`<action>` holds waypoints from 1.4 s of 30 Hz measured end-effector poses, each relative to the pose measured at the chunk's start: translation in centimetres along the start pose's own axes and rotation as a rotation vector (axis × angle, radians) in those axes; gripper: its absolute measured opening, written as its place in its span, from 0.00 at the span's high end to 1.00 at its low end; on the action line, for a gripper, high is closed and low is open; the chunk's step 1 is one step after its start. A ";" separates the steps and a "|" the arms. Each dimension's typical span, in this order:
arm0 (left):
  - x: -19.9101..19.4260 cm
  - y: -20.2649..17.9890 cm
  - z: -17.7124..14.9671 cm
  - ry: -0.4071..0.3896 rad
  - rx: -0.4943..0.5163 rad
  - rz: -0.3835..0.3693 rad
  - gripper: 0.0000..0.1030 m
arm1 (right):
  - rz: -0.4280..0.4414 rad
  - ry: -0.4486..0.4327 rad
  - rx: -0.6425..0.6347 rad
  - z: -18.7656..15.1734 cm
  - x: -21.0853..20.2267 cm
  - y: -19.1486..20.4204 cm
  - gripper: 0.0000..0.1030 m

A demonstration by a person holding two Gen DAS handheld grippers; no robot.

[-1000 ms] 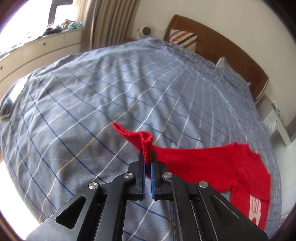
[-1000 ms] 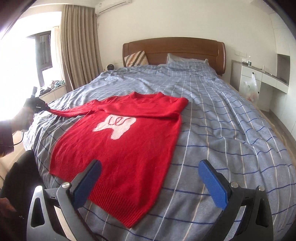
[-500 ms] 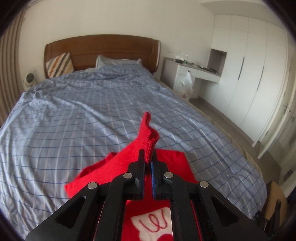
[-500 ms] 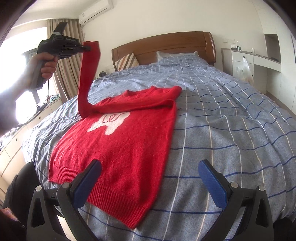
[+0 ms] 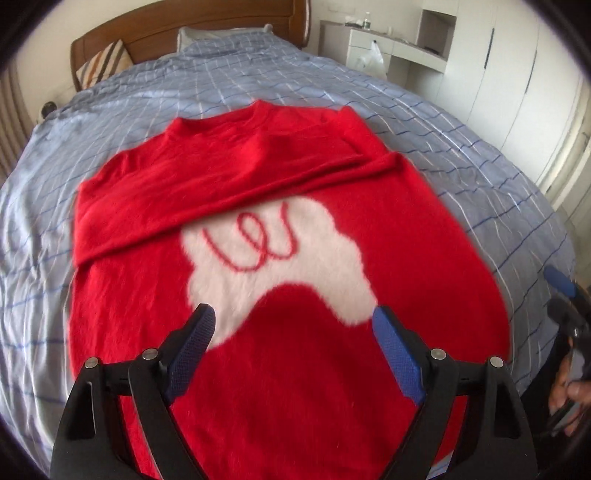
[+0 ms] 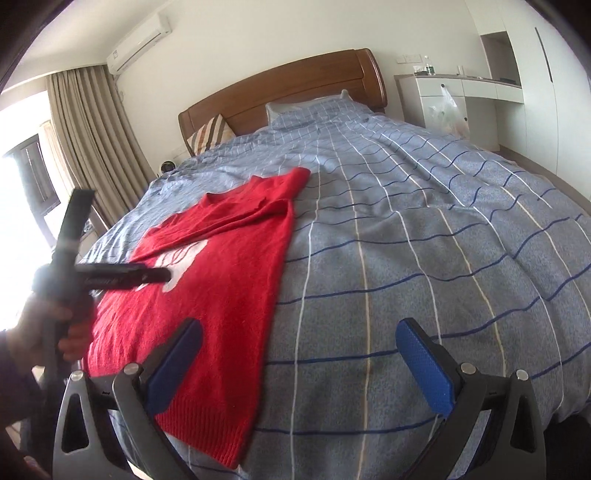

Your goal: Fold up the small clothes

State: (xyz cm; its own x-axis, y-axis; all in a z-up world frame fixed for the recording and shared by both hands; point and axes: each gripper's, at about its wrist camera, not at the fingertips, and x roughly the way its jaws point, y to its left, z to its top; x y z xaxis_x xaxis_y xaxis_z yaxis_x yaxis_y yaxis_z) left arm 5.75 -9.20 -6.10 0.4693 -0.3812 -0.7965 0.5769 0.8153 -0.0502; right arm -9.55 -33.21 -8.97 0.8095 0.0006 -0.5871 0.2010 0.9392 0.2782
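While a blue checked bed (image 6: pixel 424 229) is filling both views, a red sweater (image 5: pixel 280 206) is lying flat on it — sleeves folded across its chest; left gripper (image 5: pixel 291 354) and right gripper (image 6: pixel 299 369) are hovering wide open — holding nothing.

The sweater (image 5: pixel 280 280) lies flat on the bed (image 5: pixel 461 155), collar toward the headboard (image 5: pixel 192 33) at 12 o'clock, both sleeves (image 5: pixel 207 199) folded across its chest. The left gripper (image 5: pixel 291 325) hangs over its lower half; the right gripper (image 6: pixel 299 343) hangs at its 3 o'clock hem corner. Pillows (image 6: pixel 208 134) lean against the headboard.
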 end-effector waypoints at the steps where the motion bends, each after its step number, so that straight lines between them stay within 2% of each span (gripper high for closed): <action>1: -0.7 0.5 -1.2 -0.018 -0.029 0.012 0.13 | -0.026 0.000 -0.025 0.9 0.6 0.0 0.00; 4: -3.1 2.5 -3.4 -0.067 -0.118 0.073 0.12 | -0.118 -0.007 -0.094 4.9 3.3 0.0 0.00; 8: -5.3 6.6 -4.8 -0.133 -0.271 0.176 0.06 | -0.189 0.013 -0.069 9.2 7.9 -1.6 0.00; 11: -5.6 9.6 -5.7 -0.132 -0.389 0.208 0.07 | -0.232 0.015 -0.071 11.5 11.7 -3.2 0.00; 13: -5.5 10.7 -6.6 -0.128 -0.435 0.219 0.07 | -0.277 0.070 -0.112 12.9 14.9 -3.8 0.00; 15: -5.3 11.0 -7.1 -0.123 -0.450 0.232 0.07 | -0.278 0.156 -0.128 12.9 17.9 -4.7 0.00; 17: -5.3 11.0 -7.7 -0.119 -0.451 0.235 0.07 | -0.264 0.298 -0.081 12.1 20.8 -6.0 0.00; 21: -5.9 11.3 -8.5 -0.121 -0.447 0.251 0.07 | -0.283 0.287 -0.091 12.0 20.5 -5.9 0.00; 24: -6.4 11.9 -9.2 -0.123 -0.462 0.274 0.07 | -0.263 0.290 -0.072 11.9 20.5 -6.3 0.00; 28: -6.0 12.9 -10.5 -0.086 -0.525 0.275 0.07 | -0.259 0.288 -0.069 12.1 20.6 -6.2 0.00; 32: -5.9 12.6 -11.1 -0.064 -0.546 0.296 0.07 | -0.257 0.288 -0.066 12.3 20.7 -6.1 0.00; 42: -5.4 10.8 -9.9 -0.028 -0.487 0.319 0.07 | -0.258 0.288 -0.066 12.3 20.7 -6.1 0.00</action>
State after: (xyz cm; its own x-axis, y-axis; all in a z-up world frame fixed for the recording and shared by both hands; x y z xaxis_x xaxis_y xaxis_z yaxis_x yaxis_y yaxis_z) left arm 2.81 6.01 -8.34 0.5910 -0.0900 -0.8016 0.0336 0.9956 -0.0870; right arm 12.82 -43.15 -13.45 0.5472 -0.1508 -0.8233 0.3338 0.9413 0.0495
